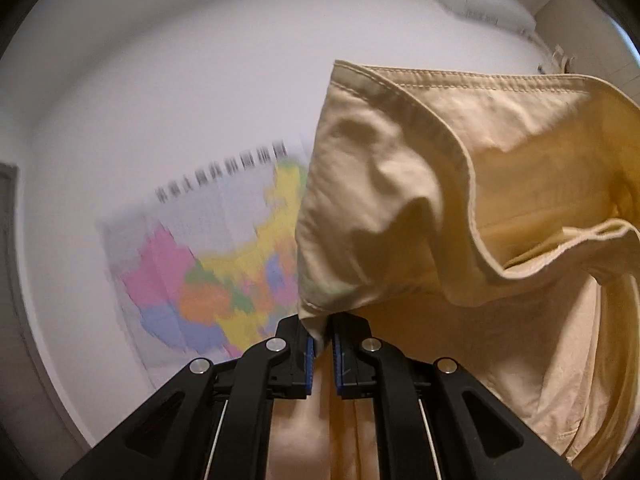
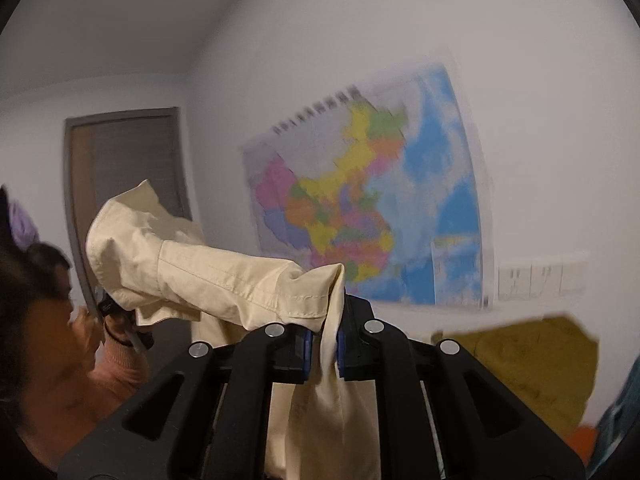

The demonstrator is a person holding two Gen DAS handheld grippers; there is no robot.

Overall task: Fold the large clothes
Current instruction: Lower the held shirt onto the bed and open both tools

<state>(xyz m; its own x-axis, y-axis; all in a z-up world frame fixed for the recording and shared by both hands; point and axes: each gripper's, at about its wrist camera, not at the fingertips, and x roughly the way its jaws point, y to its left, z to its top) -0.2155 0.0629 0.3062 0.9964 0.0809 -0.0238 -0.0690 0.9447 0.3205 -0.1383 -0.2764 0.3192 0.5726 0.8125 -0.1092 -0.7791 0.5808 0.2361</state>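
White walls fill the background, with a colourful map point(image 2: 364, 204) pinned to one of them and a grey-brown door point(image 2: 128, 184) to its left. An air conditioner point(image 1: 476, 0) sits high on the wall in the left wrist view.

A large cream-yellow garment point(image 1: 460, 208) is held up in the air between two black tongs with blue pads. The left gripper point(image 1: 322, 346) is clamped on a pinch of its cloth, with stitched hems and folds rising above it and to the right. The right gripper point(image 2: 322, 350) is clamped on another part of the same garment, which hangs down between its fingers and stretches away left towards the person's hand point(image 2: 120, 320) in a pink sleeve. A mustard-coloured cloth point(image 2: 532, 368) lies lower right, blurred.
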